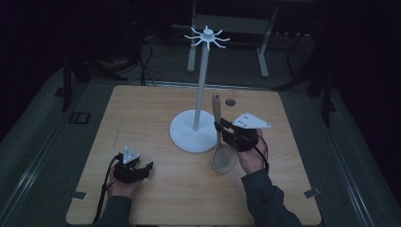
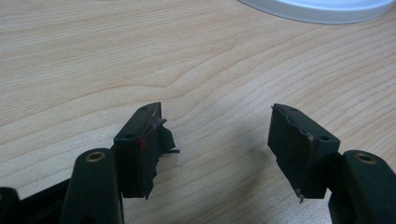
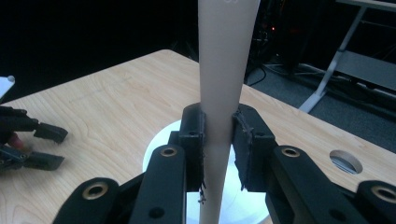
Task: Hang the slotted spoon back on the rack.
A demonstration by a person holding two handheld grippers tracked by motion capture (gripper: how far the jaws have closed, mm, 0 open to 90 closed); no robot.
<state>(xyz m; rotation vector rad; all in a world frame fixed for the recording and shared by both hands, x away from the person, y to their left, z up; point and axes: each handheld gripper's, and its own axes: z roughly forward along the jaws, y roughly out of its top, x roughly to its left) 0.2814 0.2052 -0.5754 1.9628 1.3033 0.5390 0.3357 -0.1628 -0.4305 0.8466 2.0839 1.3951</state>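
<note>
High view shows a pale wooden table (image 1: pixel 142 123) in a dim room, with a person's two forearms coming in from the near edge. The right gripper (image 1: pixel 220 126) is clamped on the handle of a slotted wooden spoon (image 1: pixel 222 158), roughly midway along it; the spoon stands close to upright, its perforated bowl low by the tabletop and its handle tip rising beside the pole of a white hook stand (image 1: pixel 202 75). Whether the bowl actually rests on the wood I cannot tell from here. The stand has a round flat base (image 1: pixel 187 137) and a ring of small curved hooks at the top, and the spoon sits just to the right of that base. In the right gripper view the two black jaws press on the pale handle (image 3: pixel 219 107) from both sides, with the white base behind and a round cable hole (image 3: pixel 346 162) in the table off to the right. The left gripper (image 1: pixel 146 169) rests low near the front left of the table, well apart from the spoon. In the left gripper view (image 2: pixel 217 140) its jaws stand wide with nothing but bare wood grain between them, and the rim of the stand's base shows at the top.
</note>
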